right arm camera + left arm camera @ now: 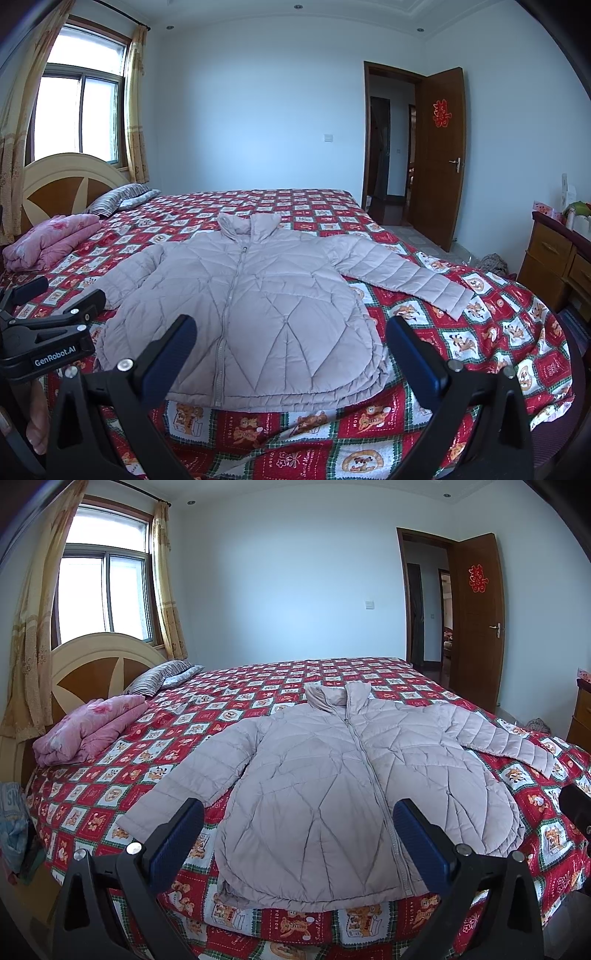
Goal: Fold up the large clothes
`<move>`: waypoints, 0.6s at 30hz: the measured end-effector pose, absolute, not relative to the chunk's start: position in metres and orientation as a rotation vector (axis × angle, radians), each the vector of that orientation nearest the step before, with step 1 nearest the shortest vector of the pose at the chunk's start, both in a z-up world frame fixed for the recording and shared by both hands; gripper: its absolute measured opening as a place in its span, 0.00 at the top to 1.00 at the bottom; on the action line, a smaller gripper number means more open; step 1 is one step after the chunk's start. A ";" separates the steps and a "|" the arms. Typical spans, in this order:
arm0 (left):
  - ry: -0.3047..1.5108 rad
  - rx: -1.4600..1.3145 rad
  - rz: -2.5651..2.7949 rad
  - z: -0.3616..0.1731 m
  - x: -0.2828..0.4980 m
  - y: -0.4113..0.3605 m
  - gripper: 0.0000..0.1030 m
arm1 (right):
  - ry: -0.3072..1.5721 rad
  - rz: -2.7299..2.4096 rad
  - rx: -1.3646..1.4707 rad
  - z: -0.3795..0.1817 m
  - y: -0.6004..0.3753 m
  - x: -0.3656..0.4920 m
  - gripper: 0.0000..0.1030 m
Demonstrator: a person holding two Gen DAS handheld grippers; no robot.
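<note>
— Jacket (325, 786), where is it?

— Spread flat on the bed (258, 686), front up and zipped, collar toward the far wall, hem toward me at the near edge. It lies on the red checked bedspread (110, 805). One sleeve runs out to my left, the other to my right, both resting on the cover.

— And your jaws?

— On my left gripper (298, 821) the jaws stand wide apart with nothing between them. In the left wrist view the jacket's lower half fills the gap, but the blue pads (175, 843) hang above the cloth; I cannot see them touching it. My right gripper (290, 339) is the same: jaws spread wide, holding nothing, poised over the hem on the zipper's right side.

— Can one gripper see the other?

— Yes. From the right wrist view my left gripper shows at the left edge, black, lettered "GenRobot.AI", just beside the jacket's left sleeve. Whether it brushes that sleeve I cannot tell.

— What else is on the bed?

— A folded pink quilt (88, 727) near the headboard (92, 664), well apart from the jacket, and a striped pillow (159, 677) beyond it. A brown door (441, 155) stands open across the room.
</note>
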State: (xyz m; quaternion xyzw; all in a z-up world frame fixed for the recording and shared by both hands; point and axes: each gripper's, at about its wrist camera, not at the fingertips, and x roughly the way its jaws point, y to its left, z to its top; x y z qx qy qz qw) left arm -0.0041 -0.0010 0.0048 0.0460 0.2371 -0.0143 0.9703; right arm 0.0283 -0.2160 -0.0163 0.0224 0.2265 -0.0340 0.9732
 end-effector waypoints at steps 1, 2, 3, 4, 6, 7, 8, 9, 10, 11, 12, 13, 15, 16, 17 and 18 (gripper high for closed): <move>0.479 0.092 -0.028 0.005 -0.004 -0.001 0.01 | 0.456 -0.069 0.045 -0.016 -0.216 0.028 0.00; 0.479 0.093 -0.028 0.004 -0.004 -0.001 0.01 | 0.456 -0.070 0.045 -0.016 -0.216 0.028 0.00; 0.479 0.092 -0.029 0.004 -0.004 -0.001 0.01 | 0.457 -0.068 0.045 -0.017 -0.216 0.028 0.00; 0.479 0.091 -0.029 0.004 -0.004 -0.001 0.01 | 0.458 -0.068 0.045 -0.017 -0.215 0.028 0.00; 0.479 0.093 -0.028 0.005 -0.004 0.000 0.01 | 0.457 -0.069 0.045 -0.017 -0.215 0.028 0.00; 0.479 0.091 -0.029 0.005 -0.004 0.000 0.01 | 0.458 -0.069 0.045 -0.017 -0.215 0.028 0.00; 0.479 0.091 -0.029 0.005 -0.004 0.000 0.01 | 0.458 -0.069 0.047 -0.017 -0.215 0.028 0.00; 0.479 0.091 -0.029 0.005 -0.004 0.000 0.01 | 0.458 -0.069 0.047 -0.017 -0.215 0.028 0.00; 0.479 0.090 -0.028 0.004 -0.004 0.000 0.01 | 0.459 -0.069 0.046 -0.017 -0.215 0.028 0.00; 0.479 0.090 -0.029 0.005 -0.004 0.000 0.01 | 0.458 -0.069 0.046 -0.017 -0.215 0.028 0.00; 0.479 0.090 -0.029 0.005 -0.004 0.000 0.01 | 0.458 -0.069 0.046 -0.017 -0.215 0.028 0.00; 0.478 0.089 -0.029 0.005 -0.004 0.000 0.01 | 0.458 -0.069 0.046 -0.017 -0.214 0.028 0.00; 0.478 0.090 -0.027 0.005 -0.004 0.001 0.01 | 0.458 -0.068 0.047 -0.017 -0.214 0.028 0.00; 0.478 0.089 -0.028 0.005 -0.003 0.001 0.01 | 0.458 -0.068 0.046 -0.017 -0.214 0.029 0.00; 0.478 0.089 -0.027 0.005 -0.004 0.001 0.01 | 0.458 -0.069 0.046 -0.017 -0.214 0.028 0.00; 0.478 0.090 -0.026 0.005 -0.004 0.001 0.01 | 0.458 -0.068 0.047 -0.017 -0.214 0.028 0.00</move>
